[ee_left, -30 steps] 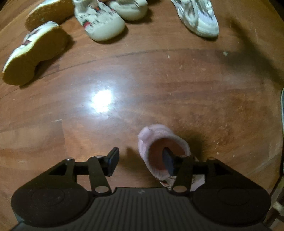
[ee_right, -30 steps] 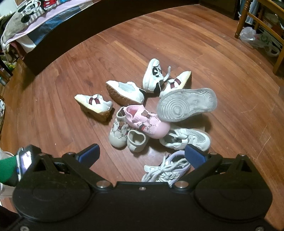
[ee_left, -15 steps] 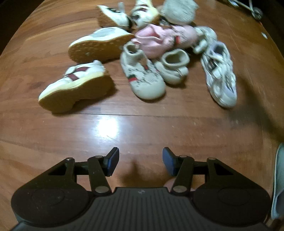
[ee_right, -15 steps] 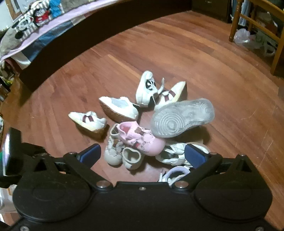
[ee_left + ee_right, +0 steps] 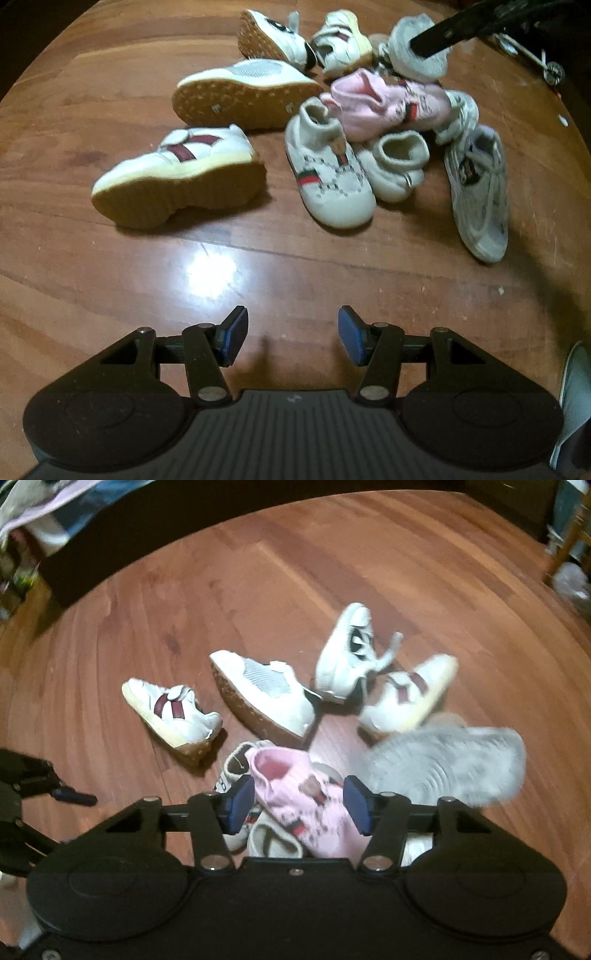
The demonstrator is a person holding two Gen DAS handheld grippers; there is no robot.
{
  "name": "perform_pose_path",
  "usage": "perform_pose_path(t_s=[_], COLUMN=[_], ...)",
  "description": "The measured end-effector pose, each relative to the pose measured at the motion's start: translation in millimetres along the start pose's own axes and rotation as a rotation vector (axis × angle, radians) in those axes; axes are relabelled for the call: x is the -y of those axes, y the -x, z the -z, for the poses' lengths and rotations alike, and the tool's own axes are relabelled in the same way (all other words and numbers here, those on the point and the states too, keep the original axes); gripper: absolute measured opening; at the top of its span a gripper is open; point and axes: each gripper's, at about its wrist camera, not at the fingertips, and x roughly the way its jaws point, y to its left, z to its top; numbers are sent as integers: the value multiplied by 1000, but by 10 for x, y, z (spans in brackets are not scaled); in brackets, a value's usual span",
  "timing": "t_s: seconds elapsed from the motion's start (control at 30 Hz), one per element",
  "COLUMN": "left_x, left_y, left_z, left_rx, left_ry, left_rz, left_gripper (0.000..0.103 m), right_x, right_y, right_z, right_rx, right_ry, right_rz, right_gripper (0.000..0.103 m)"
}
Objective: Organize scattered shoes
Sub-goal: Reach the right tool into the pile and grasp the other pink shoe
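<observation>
L gripper (image 5: 291, 334) is hovering over bare wood floor (image 5: 110, 277), fingers spread, holding nothing. R gripper (image 5: 299, 808) is sitting low over the shoe pile, fingers spread either side of the pink shoe (image 5: 303, 797); can't tell if touching. Pile is lying mid-floor: pink shoe on top of a cream patterned shoe (image 5: 332, 181), white shoe w/ maroon stripes (image 5: 177, 173) just beside, on its side.

A reddish wooden floor (image 5: 110, 277) is carrying a pile of small shoes. A white shoe with red stripes (image 5: 181, 173) is lying on its side, left of a patterned sock shoe (image 5: 332, 177); a laced sneaker (image 5: 478, 192) is lying to the right of it.
</observation>
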Motion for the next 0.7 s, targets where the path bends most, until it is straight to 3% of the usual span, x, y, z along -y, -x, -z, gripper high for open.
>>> perform_pose_path(t_s=[0.13,0.37,0.43,0.47,0.7], left_x=[-77,-136,-146,-153,-177], left_y=[-47,-118,-127,-130,-125], left_z=[17,30,37,38,80], left_rx=[-4,-8,-11,-12,-15], left_ry=[13,21,20,18,9], left_rz=[3,16,13,11,-1], left_gripper=[53,53,53,53,53], right_x=[16,-27,-57,-72,-169], right_y=[-297,-599,-665,-698,-894], right_z=[-168,-319,-326,-329,-344], right_rx=[-93,-182,-208,-221,-300], right_ry=[30,73,100,114,203], right_rz=[-24,-30,-23,-20,4], right_gripper=[55,55,43,32,31])
